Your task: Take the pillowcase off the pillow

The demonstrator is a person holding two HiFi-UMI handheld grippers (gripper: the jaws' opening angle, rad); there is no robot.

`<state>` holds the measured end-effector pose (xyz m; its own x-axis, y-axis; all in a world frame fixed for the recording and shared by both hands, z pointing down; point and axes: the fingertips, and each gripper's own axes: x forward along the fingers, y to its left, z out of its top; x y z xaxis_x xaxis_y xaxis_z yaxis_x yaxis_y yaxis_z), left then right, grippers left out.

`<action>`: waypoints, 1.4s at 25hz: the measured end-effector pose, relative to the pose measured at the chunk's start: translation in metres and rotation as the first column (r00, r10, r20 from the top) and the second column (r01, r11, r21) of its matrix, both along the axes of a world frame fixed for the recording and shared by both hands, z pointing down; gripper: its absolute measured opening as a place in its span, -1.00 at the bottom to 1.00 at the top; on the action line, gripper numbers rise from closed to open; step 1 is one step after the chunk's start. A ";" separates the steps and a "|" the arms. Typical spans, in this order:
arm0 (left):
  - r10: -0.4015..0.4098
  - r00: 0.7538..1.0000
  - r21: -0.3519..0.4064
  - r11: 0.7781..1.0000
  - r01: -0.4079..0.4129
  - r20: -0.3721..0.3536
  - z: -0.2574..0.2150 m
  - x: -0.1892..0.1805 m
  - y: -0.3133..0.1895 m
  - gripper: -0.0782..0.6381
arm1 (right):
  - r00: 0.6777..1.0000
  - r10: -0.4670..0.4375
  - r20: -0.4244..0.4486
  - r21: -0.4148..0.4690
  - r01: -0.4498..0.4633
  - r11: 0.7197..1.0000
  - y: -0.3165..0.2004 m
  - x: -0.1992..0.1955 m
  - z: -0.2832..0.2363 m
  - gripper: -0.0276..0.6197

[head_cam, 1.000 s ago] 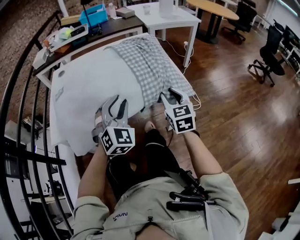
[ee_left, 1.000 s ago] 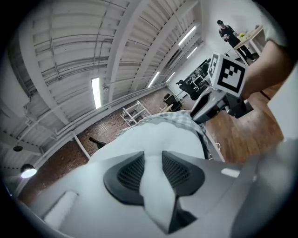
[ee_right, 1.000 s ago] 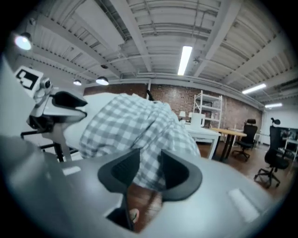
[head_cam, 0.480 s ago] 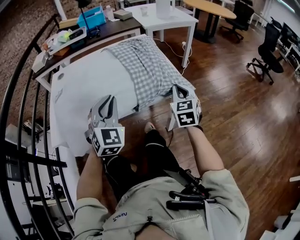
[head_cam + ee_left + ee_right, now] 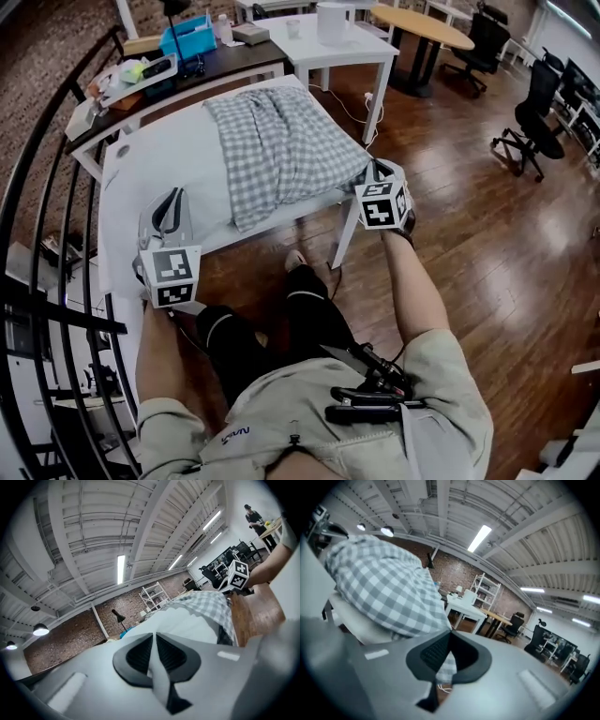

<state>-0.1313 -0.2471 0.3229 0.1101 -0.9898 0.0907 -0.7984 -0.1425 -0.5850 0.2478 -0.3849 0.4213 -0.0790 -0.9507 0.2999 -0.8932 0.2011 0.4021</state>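
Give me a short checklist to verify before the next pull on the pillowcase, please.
1. Left gripper grips the pillow: ok, jaws closing on its white edge.
2. Right gripper shut on the pillowcase: ok, checked corner pinched.
3. Grippers spread apart: ok.
4. Pillowcase fully off: not ok, it overlaps the pillow.
5. Pillow length inside the case: cannot tell.

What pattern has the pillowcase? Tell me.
Gingham: the grey-and-white checked cloth pillowcase, best in the head view.
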 end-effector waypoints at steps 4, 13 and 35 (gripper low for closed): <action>-0.059 0.998 -0.012 0.998 0.059 -0.030 0.016 -0.036 0.000 -0.70 | 0.998 0.003 -0.058 -0.101 -0.009 0.995 -0.021 0.003 0.032 -0.90; -0.068 0.996 -0.055 0.996 0.065 -0.053 0.045 -0.044 0.004 -0.69 | 0.997 -0.039 -0.063 -0.199 0.026 0.980 -0.030 -0.009 0.054 -0.90; 0.027 0.982 -0.173 0.983 -0.060 -0.188 -0.001 -0.011 -0.149 -0.22 | 0.841 -0.504 0.195 0.220 0.464 0.858 -0.034 -0.188 -0.168 -0.46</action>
